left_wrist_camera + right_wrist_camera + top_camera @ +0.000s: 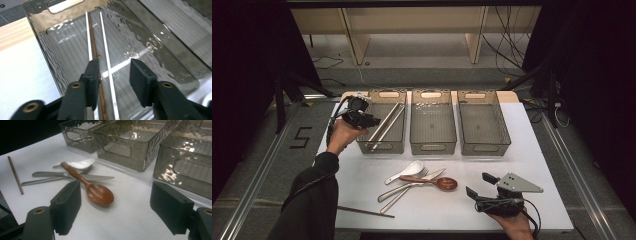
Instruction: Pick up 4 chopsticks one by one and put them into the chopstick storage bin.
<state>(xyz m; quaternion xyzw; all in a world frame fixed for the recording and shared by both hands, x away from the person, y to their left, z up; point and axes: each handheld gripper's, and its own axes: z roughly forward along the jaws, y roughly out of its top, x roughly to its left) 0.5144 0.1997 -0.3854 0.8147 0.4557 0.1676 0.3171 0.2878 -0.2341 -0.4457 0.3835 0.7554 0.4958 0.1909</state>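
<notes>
My left gripper (371, 120) hovers over the left clear bin (382, 148), at its near left side. In the left gripper view the gripper (113, 67) is open and its pads touch nothing. Below it, on the bin floor, lie two silver chopsticks (103, 37) and a brown chopstick (93, 42), seen in the high view as a bundle of chopsticks (387, 124). My right gripper (477, 184) rests open at the table's front right. A wooden spoon (98, 193) lies just ahead of the right gripper (117, 192), which holds nothing.
A middle bin (432, 148) and a right bin (484, 148) stand beside the left one. At mid-table a white spoon (409, 169), a knife (95, 178) and a fork lie with the wooden spoon (444, 183). A single brown chopstick (364, 212) lies near the front left edge.
</notes>
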